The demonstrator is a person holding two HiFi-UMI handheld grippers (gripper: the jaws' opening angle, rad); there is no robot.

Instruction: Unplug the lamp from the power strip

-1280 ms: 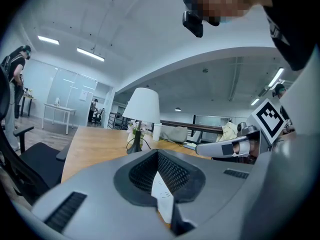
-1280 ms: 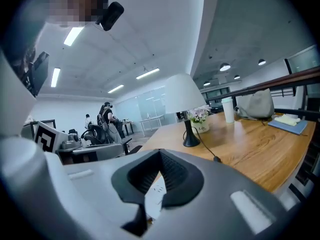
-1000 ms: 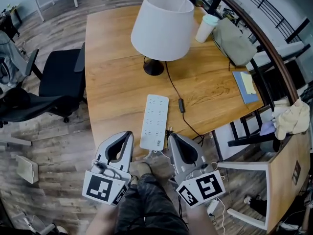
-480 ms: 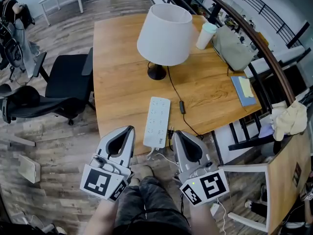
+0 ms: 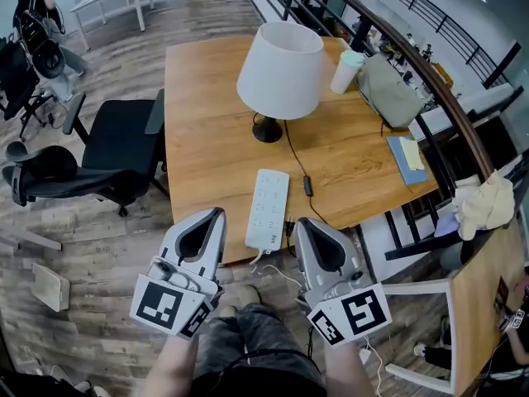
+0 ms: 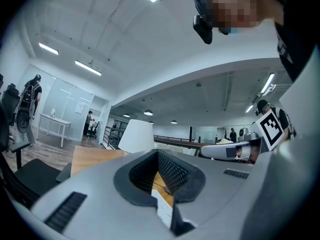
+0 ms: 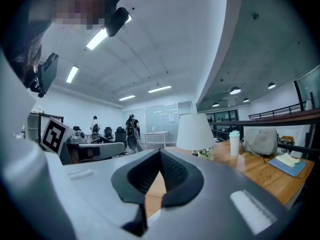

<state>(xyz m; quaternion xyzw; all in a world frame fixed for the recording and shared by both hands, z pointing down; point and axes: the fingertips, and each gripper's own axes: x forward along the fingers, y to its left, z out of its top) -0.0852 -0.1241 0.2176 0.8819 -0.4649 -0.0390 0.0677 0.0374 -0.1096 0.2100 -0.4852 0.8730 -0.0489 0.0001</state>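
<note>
Near the power strip [image 5: 268, 209], right gripper [image 5: 300, 222] pressed together, left gripper [image 5: 217, 213] apparently too.

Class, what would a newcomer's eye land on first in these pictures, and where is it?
The white lamp stands toward the far end of the wooden table, its black cord trailing toward the near edge beside the white power strip. In the foreground, the left gripper and right gripper, both shut and empty, sit either side of the strip's near end.
</note>
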